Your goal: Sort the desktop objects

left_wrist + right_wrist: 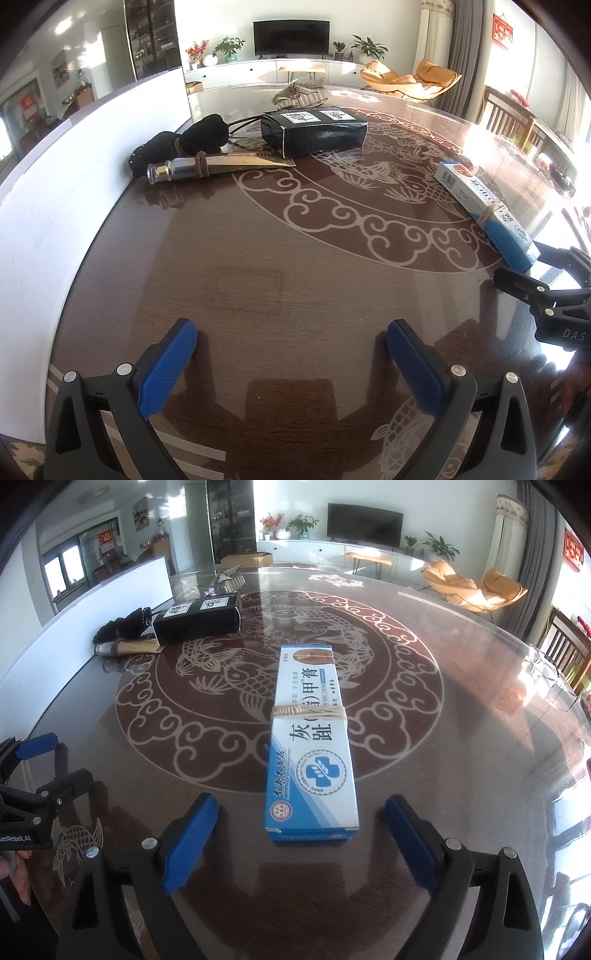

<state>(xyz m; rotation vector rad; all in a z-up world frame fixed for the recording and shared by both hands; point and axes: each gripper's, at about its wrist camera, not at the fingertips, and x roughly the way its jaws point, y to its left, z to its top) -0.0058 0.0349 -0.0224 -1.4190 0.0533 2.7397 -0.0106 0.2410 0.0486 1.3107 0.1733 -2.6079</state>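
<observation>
A blue-and-white medicine box (312, 746) with string around its middle lies on the dark patterned table, its near end just ahead of my open right gripper (301, 812). It also shows in the left wrist view (487, 206) at the right. My left gripper (291, 336) is open and empty over bare table. Far left lie a black box (314, 133), a gold tube with a silver cap (218, 166) and a black cloth bundle (184, 144). They also show in the right wrist view: black box (199, 618), tube (127, 646).
A white board (74, 177) stands along the table's left side. A silver ornament (299, 94) sits at the table's far side. Wooden chairs (513, 118) stand beyond the right edge. The other gripper shows at each view's side (546, 295) (33, 775).
</observation>
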